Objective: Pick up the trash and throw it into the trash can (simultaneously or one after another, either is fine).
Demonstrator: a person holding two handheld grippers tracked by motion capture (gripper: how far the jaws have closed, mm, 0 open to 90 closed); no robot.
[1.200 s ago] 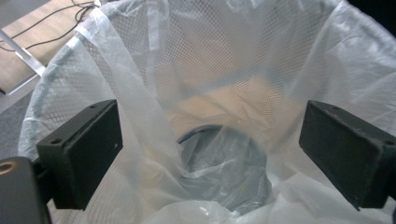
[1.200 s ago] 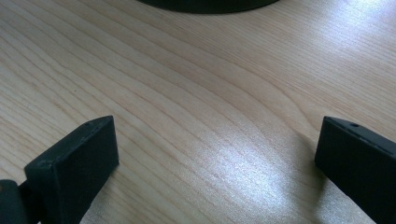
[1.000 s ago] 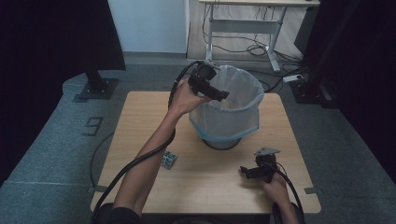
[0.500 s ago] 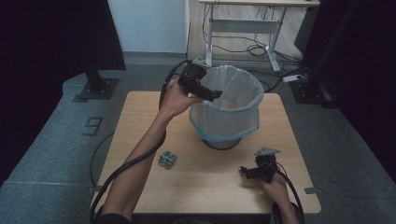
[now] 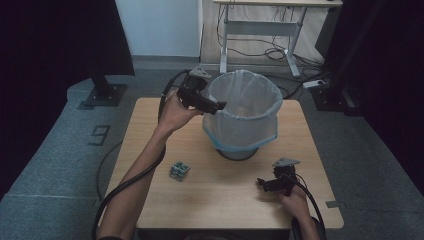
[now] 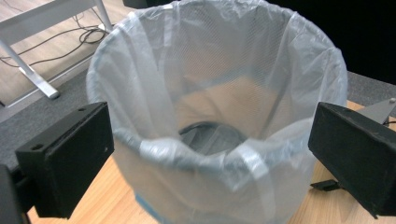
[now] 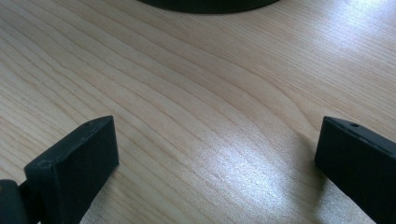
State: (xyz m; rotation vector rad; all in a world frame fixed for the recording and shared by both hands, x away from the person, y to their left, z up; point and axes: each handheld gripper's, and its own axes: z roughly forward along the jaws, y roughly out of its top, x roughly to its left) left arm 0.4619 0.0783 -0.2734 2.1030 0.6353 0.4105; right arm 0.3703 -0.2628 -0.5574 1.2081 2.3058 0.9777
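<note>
Two grippers, both jaws spread, empty: left gripper (image 5: 212,106) has slid leftward off the white-bag-lined round bin (image 5: 243,117), jaws just opening, so a drop looks done; right gripper (image 5: 265,184) rests lower right on the wooden counter (image 5: 150,130).

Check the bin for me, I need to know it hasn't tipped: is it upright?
Upright. The bin stands on its base on the table, its bag-lined mouth facing up; the left claw hangs open at its rim.

Wooden table (image 5: 150,125) — bin (image 5: 244,117), small block (image 5: 179,170)
</note>
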